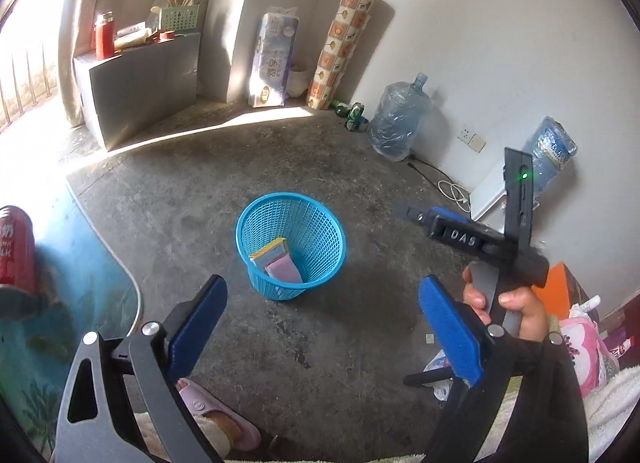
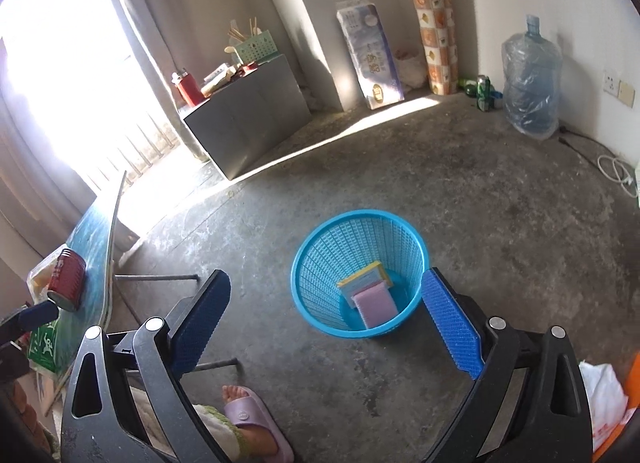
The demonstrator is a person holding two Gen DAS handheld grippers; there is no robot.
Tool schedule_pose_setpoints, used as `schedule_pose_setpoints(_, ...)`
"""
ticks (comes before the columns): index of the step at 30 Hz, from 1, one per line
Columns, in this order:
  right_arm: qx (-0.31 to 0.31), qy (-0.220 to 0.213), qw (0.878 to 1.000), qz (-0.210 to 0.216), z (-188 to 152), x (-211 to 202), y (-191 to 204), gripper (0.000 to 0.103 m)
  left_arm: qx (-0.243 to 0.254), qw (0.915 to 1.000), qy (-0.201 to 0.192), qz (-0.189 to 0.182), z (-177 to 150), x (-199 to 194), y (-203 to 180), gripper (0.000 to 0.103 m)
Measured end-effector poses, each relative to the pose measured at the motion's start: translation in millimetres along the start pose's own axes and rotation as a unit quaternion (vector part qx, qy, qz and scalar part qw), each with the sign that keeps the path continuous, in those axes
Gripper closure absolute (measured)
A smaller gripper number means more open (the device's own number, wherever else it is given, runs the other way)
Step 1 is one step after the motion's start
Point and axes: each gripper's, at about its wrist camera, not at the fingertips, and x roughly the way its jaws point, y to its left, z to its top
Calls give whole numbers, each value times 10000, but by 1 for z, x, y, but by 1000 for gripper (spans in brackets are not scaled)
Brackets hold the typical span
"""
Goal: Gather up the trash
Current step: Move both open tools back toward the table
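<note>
Red can (image 2: 67, 279) on table (image 2: 90, 231)

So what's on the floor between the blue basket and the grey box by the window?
Nothing: between the basket and the grey box the right wrist view shows only bare concrete floor, partly sunlit.

A wrapped water jug (image 2: 531, 81) stood by the white wall, a green can (image 2: 483, 91) just beside it. A patterned roll (image 2: 434, 19) and a pack of what looked like toilet paper (image 2: 370, 57) leaned upright near a grey cabinet (image 2: 250, 115) bearing a red flask (image 2: 188, 87).
</note>
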Motion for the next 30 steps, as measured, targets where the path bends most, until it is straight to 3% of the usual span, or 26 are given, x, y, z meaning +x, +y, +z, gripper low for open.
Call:
schedule_pose_setpoints(6,-370,-314,9978,-443,5,-22,25,8,-244,9975,-81,652,-27,-24,4,6)
schedule_pose_setpoints(9,-574,-461,9951,-665,6,-34,38,8,-400,9968,-154,681,-29,-36,9,6)
schedule_pose_setpoints(20,-1003,-857,9866,-958,1,-57,89,8,-547,9891,-1053,871,-39,-103,17,6)
schedule_pose_setpoints(25,-1353,-896,9825,-913,-4,-58,116,8,-695,9854,-1186,1000,-48,-121,29,6)
schedule_pose_setpoints(30,-1885,-936,9705,-1177,-10,-54,140,8,-1084,9814,-1098,1144,-58,-129,49,6)
